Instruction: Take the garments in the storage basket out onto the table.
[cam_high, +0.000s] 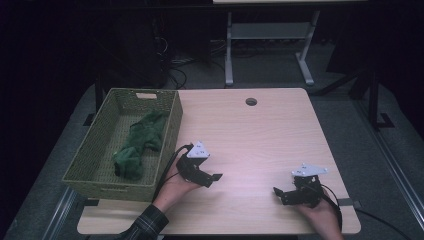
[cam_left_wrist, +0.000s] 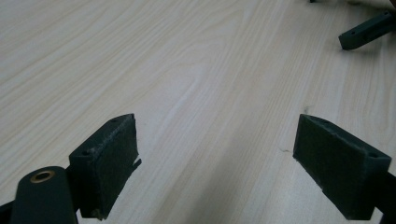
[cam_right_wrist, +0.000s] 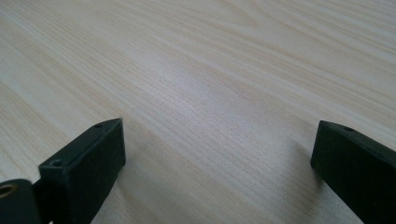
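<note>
A crumpled green cloth (cam_high: 139, 144) lies inside a green woven basket (cam_high: 93, 159) at the table's left edge. My left gripper (cam_high: 214, 178) rests low over the wooden table (cam_high: 250, 140) just right of the basket, jaws wide apart with bare wood between them (cam_left_wrist: 217, 140). My right gripper (cam_high: 279, 194) sits near the front right of the table, also open over bare wood (cam_right_wrist: 219, 144). A jaw tip of the right gripper (cam_left_wrist: 366, 31) shows at the top right of the left gripper view.
The table has a round cable hole (cam_high: 251, 101) near its far edge. Behind the table stands a grey desk frame (cam_high: 265, 45) on a dark floor with cables. The person's forearms enter from the bottom edge.
</note>
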